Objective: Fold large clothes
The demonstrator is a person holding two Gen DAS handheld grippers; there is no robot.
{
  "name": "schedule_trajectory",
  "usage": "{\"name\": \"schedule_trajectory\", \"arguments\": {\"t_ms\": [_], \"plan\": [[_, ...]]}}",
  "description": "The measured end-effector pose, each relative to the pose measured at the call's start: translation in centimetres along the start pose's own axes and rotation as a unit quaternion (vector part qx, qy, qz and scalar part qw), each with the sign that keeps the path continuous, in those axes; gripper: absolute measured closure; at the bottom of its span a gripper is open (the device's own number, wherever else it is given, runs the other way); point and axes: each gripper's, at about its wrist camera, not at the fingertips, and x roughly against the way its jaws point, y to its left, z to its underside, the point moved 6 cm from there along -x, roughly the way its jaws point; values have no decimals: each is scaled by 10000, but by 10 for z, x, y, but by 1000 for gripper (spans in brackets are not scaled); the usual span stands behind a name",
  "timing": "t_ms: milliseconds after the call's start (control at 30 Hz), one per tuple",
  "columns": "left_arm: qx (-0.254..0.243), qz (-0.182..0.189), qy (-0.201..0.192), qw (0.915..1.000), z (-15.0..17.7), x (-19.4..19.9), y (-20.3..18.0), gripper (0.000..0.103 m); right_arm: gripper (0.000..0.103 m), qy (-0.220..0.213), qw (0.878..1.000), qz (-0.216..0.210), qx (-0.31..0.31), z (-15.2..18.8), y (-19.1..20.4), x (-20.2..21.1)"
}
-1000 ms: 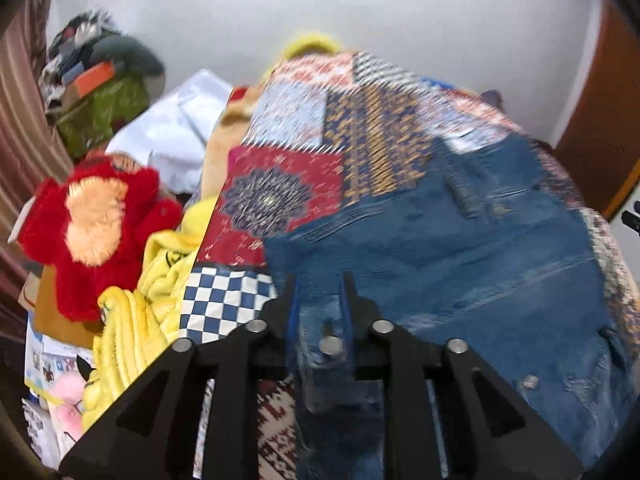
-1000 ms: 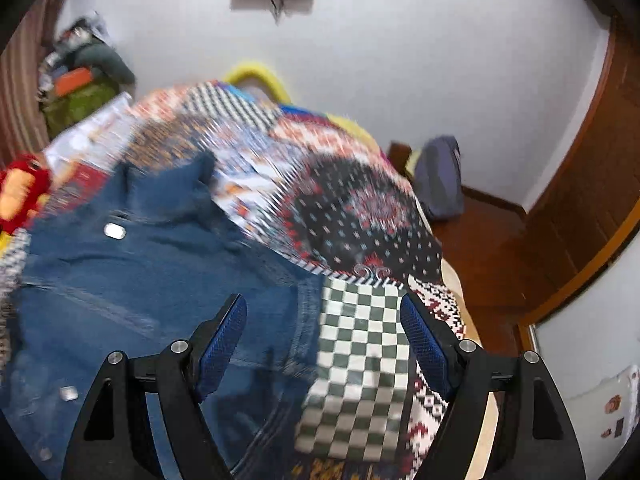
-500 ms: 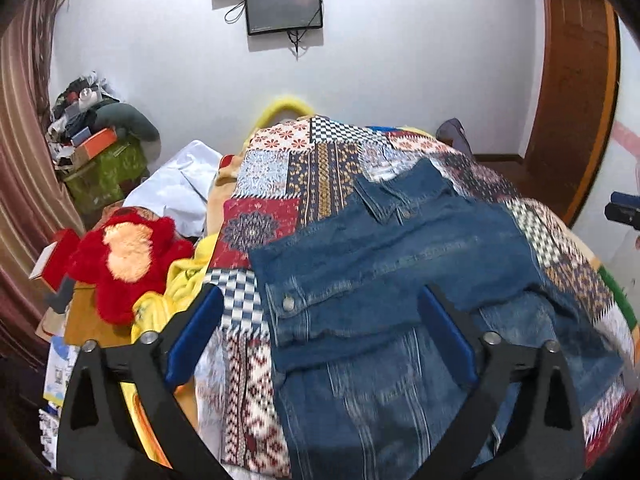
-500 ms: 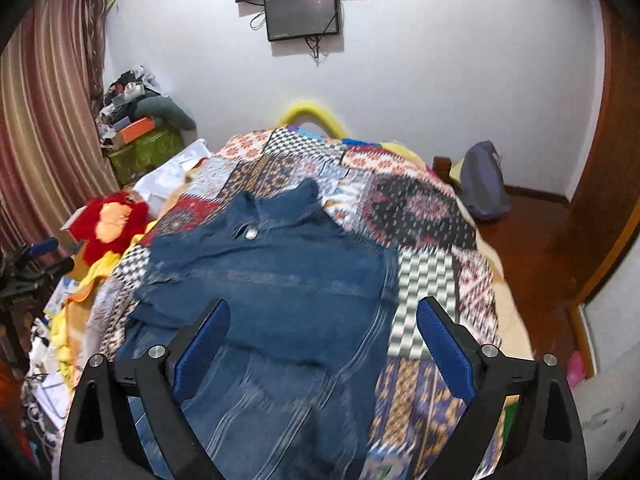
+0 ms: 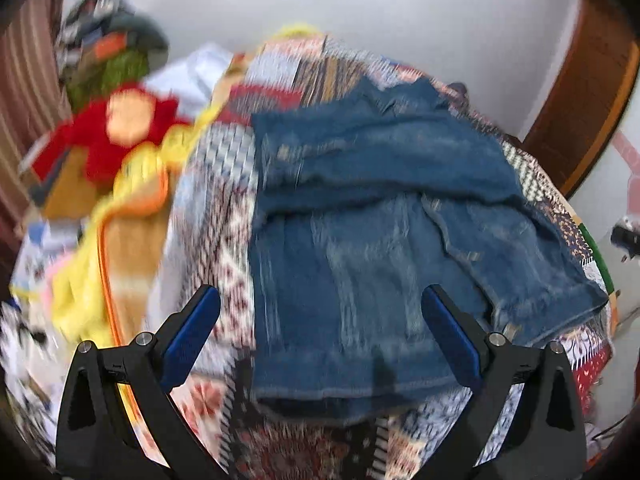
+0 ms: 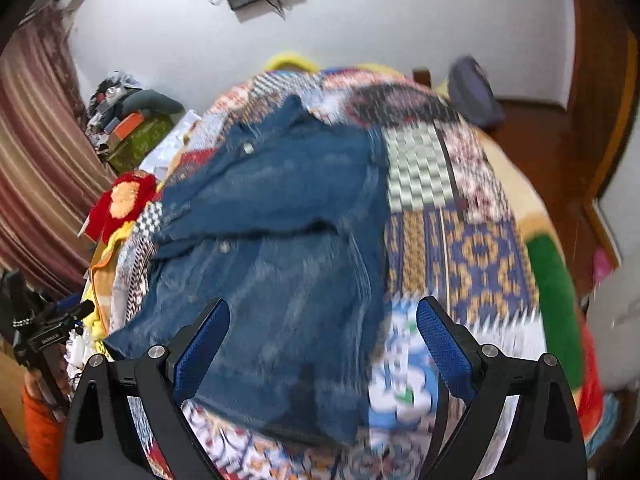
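Lying folded: denim jacket (image 5: 360, 208) | patchwork quilt (image 6: 472, 256) | both fingers spread, empty

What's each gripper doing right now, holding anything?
Left gripper: open, empty, above the denim jacket.
Right gripper: open, empty, over the jacket's edge.

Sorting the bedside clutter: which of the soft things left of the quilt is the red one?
The plush toy, red with an orange face patch, lying beside the quilt. The yellow blanket next to it is plain yellow with an orange edge.
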Motion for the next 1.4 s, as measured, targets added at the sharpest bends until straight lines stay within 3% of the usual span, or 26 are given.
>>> {"name": "schedule_trajectory", "arguments": {"t_ms": [133, 300, 367, 433, 600, 633, 767, 933, 1033, 1100, 1267, 1400], "plan": [[599, 115, 258, 9978, 26, -10, 24, 2, 9, 379, 9984, -136, -402, 30, -13, -12], [1166, 281, 548, 9913, 52, -24, 40, 2, 11, 549, 9949, -411, -735, 55, -17, -22], [1340, 345, 602, 9886, 60, -29, 42, 2, 15, 553, 9936, -559, -815, 60, -14, -23], [1507, 511, 669, 9850, 66, -34, 38, 2, 26, 599, 9929, -652, -790, 63, -10, -26], [1846, 905, 778, 9755, 75, -48, 32, 14, 40, 641, 9915, -711, -876, 71, -7, -34], [1880, 944, 797, 9744, 74, -49, 31, 14, 48, 617, 9913, -724, -909, 72, -6, -35], [2020, 1039, 877, 9699, 76, -61, 30, 29, 53, 536, 9921, -671, -920, 76, -2, -37], [1737, 712, 615, 9803, 67, -59, 31, 46, 79, 471, 9909, -722, -1034, 73, -7, -35], [1433, 500, 489, 9872, 63, -58, 26, 60, 86, 338, 9930, -687, -898, 67, -5, -31], [1256, 282, 425, 9908, 57, -56, 24, 77, 88, 215, 9947, -636, -781, 61, -1, -28], [985, 386, 170, 9942, 25, -45, 20, 83, 89, -25, 9963, -702, -485, 30, 10, -27], [810, 585, -310, 9945, -20, -26, 14, 85, 91, -141, 9965, -812, -122, -10, 25, -33]]}}
